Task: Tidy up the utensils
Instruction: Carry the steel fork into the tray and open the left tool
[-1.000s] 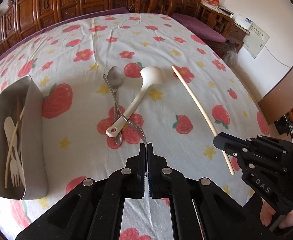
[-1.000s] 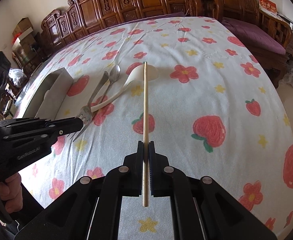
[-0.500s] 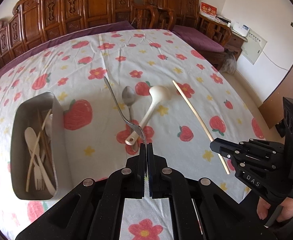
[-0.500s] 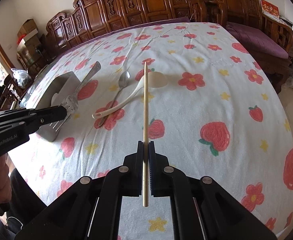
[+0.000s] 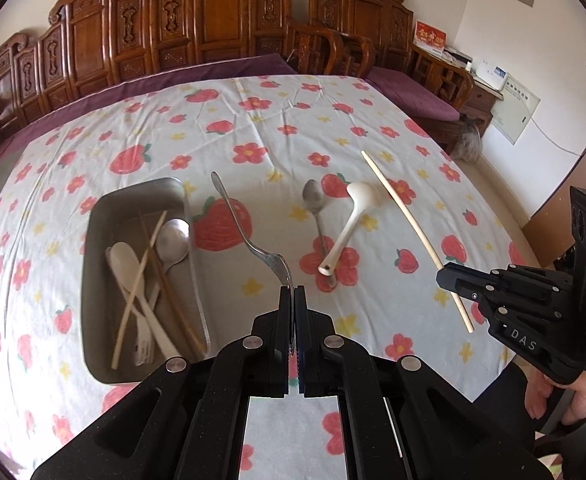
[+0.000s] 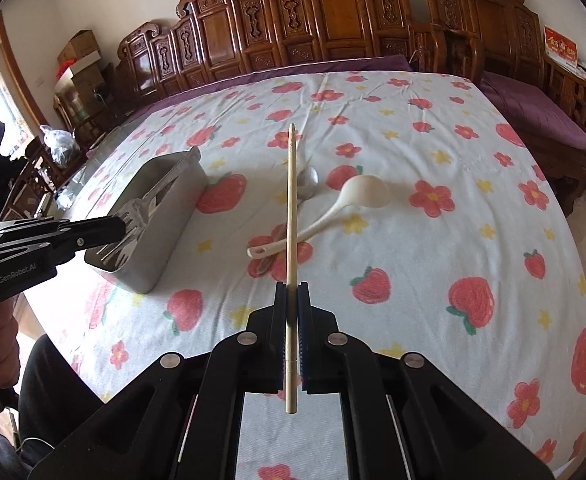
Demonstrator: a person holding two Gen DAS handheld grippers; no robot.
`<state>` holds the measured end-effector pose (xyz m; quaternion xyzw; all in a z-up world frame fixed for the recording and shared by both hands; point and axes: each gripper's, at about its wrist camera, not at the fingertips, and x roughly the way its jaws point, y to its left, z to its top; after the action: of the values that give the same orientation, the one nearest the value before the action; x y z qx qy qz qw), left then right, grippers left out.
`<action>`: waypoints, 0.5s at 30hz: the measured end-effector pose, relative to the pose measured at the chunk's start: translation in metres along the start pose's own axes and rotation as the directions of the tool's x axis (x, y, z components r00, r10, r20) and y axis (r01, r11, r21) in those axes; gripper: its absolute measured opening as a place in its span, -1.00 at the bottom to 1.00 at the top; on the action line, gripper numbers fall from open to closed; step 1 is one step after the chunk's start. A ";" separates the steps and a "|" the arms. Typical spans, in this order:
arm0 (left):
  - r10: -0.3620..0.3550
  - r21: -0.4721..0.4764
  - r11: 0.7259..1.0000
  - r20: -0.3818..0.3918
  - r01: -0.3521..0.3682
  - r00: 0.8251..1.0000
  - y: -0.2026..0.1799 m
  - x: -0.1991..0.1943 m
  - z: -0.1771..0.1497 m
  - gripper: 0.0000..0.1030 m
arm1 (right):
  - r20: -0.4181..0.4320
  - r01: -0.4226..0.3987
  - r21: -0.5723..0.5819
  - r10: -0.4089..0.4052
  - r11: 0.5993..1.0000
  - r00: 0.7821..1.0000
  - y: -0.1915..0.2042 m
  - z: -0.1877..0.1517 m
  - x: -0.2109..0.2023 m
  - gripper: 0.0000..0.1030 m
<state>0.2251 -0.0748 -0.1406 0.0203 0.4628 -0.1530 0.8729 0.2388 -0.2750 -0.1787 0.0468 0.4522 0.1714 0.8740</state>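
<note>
My left gripper [image 5: 293, 292] is shut on a metal fork [image 5: 249, 236], held in the air beside the metal tray [image 5: 97, 240]; in the right wrist view the fork [image 6: 141, 208] hangs over the tray's near end [image 6: 161, 256]. My right gripper [image 6: 291, 292] is shut on a pale chopstick [image 6: 291, 216], held above the cloth; it shows in the left wrist view [image 5: 409, 224]. The tray holds spoons, chopsticks and a small fork. A metal spoon [image 5: 317, 204] and a white ladle [image 5: 349, 224] lie on the cloth.
The table has a white cloth with strawberries and flowers [image 5: 253, 128]. Carved wooden chairs [image 5: 213, 28] stand along the far edge, more chairs at the right [image 5: 433, 76]. The table's right edge drops to the floor [image 5: 489, 176].
Both grippers have risen and pulled back. The left gripper has carried the fork left, from over the spoon and ladle to beside the tray. The right still holds the chopstick.
</note>
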 end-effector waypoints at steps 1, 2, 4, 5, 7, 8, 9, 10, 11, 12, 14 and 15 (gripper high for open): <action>0.001 0.000 1.000 0.007 -0.001 1.000 0.003 -0.004 -0.001 -0.98 | 0.000 -0.002 -0.003 0.002 1.000 1.000 0.003 0.001 0.001 -0.88; 0.002 -0.001 1.000 0.014 -0.002 1.000 0.007 -0.007 -0.001 -0.98 | -0.001 -0.003 -0.008 0.003 1.000 1.000 0.008 0.003 0.001 -0.88; 0.001 -0.008 1.000 0.025 -0.001 1.000 0.013 -0.013 -0.001 -0.98 | -0.003 -0.005 -0.019 0.005 1.000 1.000 0.015 0.005 0.003 -0.88; 0.000 -0.014 1.000 0.031 0.001 1.000 0.017 -0.016 -0.001 -0.98 | -0.004 -0.006 -0.024 0.006 1.000 1.000 0.019 0.006 0.003 -0.88; 0.000 -0.024 1.000 0.040 0.001 0.999 0.026 -0.021 -0.001 -0.98 | -0.008 -0.010 -0.035 0.009 0.999 1.000 0.028 0.009 0.005 -0.88; 0.001 -0.029 1.000 0.042 0.000 0.999 0.029 -0.022 -0.001 -0.98 | -0.009 -0.012 -0.040 0.012 0.999 1.000 0.032 0.011 0.005 -0.88; 0.003 -0.037 0.999 0.045 -0.001 0.999 0.035 -0.024 0.000 -0.98 | -0.011 -0.014 -0.044 0.014 0.999 1.000 0.035 0.013 0.006 -0.88; 0.005 -0.042 0.999 0.047 -0.003 0.999 0.040 -0.025 0.000 -0.98 | -0.012 -0.016 -0.049 0.015 0.999 1.000 0.038 0.014 0.007 -0.88; 0.007 -0.044 0.999 0.046 -0.005 0.999 0.043 -0.026 -0.001 -0.98 | -0.013 -0.018 -0.058 0.017 0.998 1.000 0.043 0.017 0.008 -0.88; 0.009 -0.048 0.999 0.044 -0.007 0.999 0.049 -0.026 -0.001 -0.98 | -0.014 -0.019 -0.063 0.019 0.998 1.000 0.047 0.018 0.009 -0.88; 0.014 -0.060 0.998 0.037 -0.012 0.999 0.061 -0.024 -0.002 -0.98 | -0.017 -0.025 -0.077 0.023 0.997 1.000 0.056 0.021 0.011 -0.88; 0.015 -0.064 0.998 0.032 -0.013 0.999 0.065 -0.023 -0.003 -0.98 | -0.019 -0.027 -0.082 0.025 0.996 1.000 0.060 0.023 0.012 -0.88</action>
<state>0.2295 -0.0065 -0.1309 -0.0069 0.4529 -0.1326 0.8816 0.2480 -0.2128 -0.1601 0.0150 0.4519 0.2016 0.8689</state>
